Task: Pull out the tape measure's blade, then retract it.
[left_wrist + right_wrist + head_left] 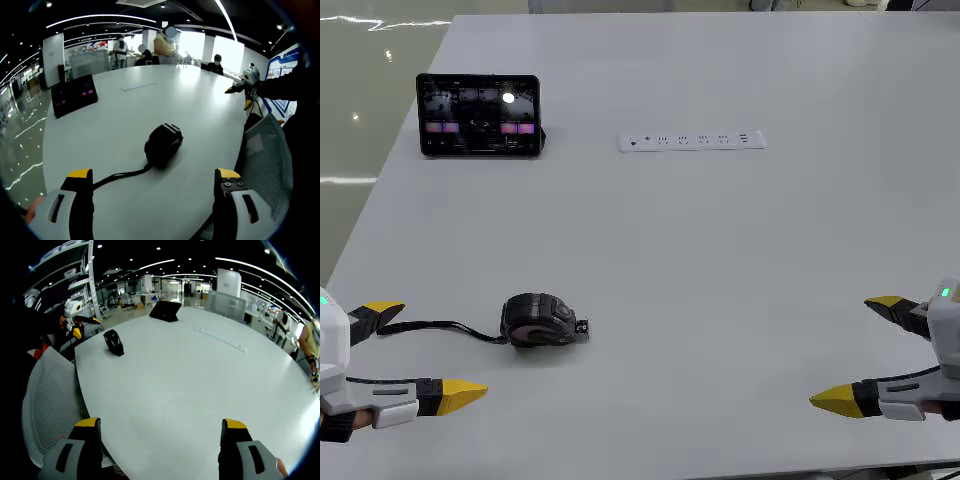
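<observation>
We see a broad white table (pixel 720 250) spread across the head view, with a shiny floor past its left edge; in the right gripper view a grey mesh chair (pixel 50 400) sits at the table's near edge, on the left of that view; a dark tablet (pixel 478 115) stands propped at the far left of the table, its screen lit and facing us; a white power strip (pixel 692 141) lies flat to the right of the tablet, well apart from it.

The left gripper (pixel 438 348) hovers at the near left corner, its yellow-tipped jaws spread wide with nothing between them; the right gripper (pixel 842 350) hovers at the near right, well apart from the other, its jaws likewise spread and empty.

The tape measure (pixel 538 320), a black case, rests on the table at the near left, just beyond the left gripper and free of both tools; a small tab juts from its right end and we see no length of blade drawn out; its thin black strap (pixel 440 326) trails left across the table and ends close by the far jaw of the left gripper; we cannot tell whether strap and jaw touch.
</observation>
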The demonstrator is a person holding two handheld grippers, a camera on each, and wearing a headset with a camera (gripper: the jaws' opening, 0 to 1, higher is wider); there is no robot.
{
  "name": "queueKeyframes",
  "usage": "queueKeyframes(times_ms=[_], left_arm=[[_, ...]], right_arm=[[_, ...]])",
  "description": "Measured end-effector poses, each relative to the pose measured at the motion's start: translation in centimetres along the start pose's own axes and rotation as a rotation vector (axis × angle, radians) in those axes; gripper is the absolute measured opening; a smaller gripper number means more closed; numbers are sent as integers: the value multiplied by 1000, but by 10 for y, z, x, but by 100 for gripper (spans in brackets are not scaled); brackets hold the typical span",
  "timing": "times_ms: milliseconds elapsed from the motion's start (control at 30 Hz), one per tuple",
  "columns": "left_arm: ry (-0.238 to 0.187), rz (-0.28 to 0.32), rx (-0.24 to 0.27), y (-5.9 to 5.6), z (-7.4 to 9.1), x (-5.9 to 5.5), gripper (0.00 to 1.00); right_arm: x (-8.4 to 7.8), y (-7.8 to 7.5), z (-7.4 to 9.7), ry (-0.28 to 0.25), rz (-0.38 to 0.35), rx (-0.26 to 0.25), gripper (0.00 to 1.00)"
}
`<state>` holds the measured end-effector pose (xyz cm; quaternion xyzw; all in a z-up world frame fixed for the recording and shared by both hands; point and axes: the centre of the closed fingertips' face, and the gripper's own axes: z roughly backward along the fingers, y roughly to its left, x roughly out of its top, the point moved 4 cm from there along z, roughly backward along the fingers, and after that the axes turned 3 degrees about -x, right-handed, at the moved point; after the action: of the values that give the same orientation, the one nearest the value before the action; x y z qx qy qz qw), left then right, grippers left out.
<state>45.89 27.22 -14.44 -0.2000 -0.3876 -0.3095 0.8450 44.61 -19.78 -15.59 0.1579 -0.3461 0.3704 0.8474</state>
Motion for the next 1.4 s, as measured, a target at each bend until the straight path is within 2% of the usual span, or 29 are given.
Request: queueKeyframes(times_ms=[167, 633, 733, 833, 900, 1033, 1133, 1200, 1267, 1400], left_arm=[[-1, 11, 1, 0, 2, 0, 99], [9, -8, -7, 1, 0, 2, 99], [17, -13, -23, 1, -3, 3, 99], [31, -44, -45, 1, -7, 4, 99], [48, -41, -80, -1, -10, 5, 99], [74, -84, -106, 1, -17, 12, 99], [53, -147, -137, 0, -23, 21, 99], [95, -192, -130, 3, -26, 21, 99], [100, -226, -168, 0, -31, 23, 99], [126, -288, -191, -1, -37, 28, 99]], right_arm=[[2, -2, -1, -5, 5, 1, 99], [4, -7, 1, -13, 9, -12, 99], [7, -8, 0, -21, 24, -8, 99], [11, -8, -4, -27, 52, 4, 99], [13, -7, -7, -15, 56, 15, 99], [23, -4, -16, -11, 86, 33, 99], [31, -1, -24, -6, 93, 45, 99], [38, 1, -29, -19, 114, 53, 99], [43, 3, -34, -26, 131, 61, 99], [53, 9, -45, -43, 169, 84, 99]])
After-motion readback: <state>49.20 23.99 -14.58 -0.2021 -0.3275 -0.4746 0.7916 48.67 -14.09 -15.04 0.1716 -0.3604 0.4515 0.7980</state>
